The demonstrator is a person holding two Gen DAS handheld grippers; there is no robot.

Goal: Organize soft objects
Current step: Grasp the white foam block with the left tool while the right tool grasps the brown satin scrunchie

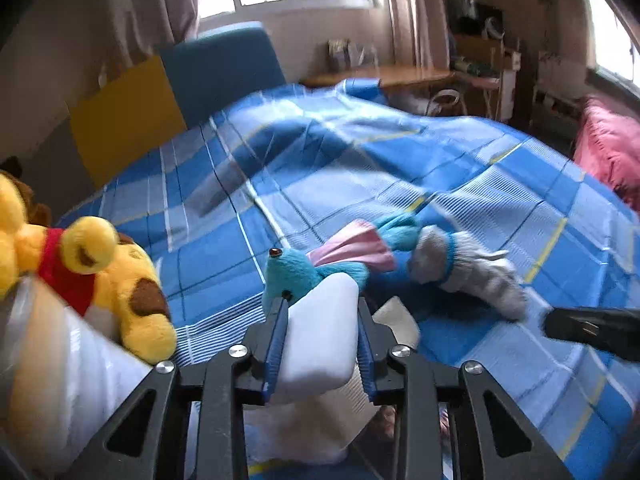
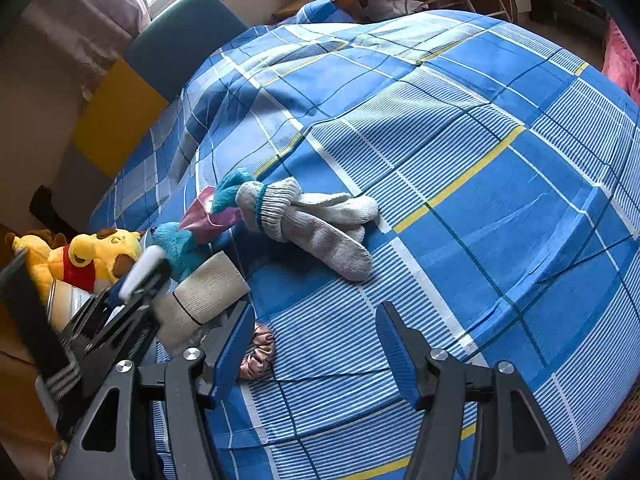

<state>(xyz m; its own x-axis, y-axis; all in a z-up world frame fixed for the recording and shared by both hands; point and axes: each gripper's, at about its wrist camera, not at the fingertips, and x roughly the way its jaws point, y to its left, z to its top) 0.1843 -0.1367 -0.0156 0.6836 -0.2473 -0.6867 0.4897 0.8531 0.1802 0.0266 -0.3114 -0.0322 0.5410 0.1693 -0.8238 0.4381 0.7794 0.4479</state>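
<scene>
Your left gripper (image 1: 322, 320) is clamped on a white soft block (image 1: 320, 340), its blue pads pressing both sides. Your right gripper (image 2: 316, 344) stands half open with nothing between its jaws, hovering above the blue plaid bedspread (image 2: 480, 200).

Take the white block as your landmark. Just behind it lies the turquoise plush (image 1: 296, 272) with a pink wing, and beyond that, touching it, a bundle of grey socks (image 1: 468, 272). Beside the block on the right is a beige rolled cloth (image 2: 212, 292), and near that a pink scrunchie (image 2: 260, 354) on the spread. To the block's left the yellow plush toys (image 1: 100, 272) sit heaped at the bed's edge.

By my reading you are early on: one item is in hand, while the plush, socks, roll and scrunchie are loose on the bed. No brand, label or writing is legible anywhere.
</scene>
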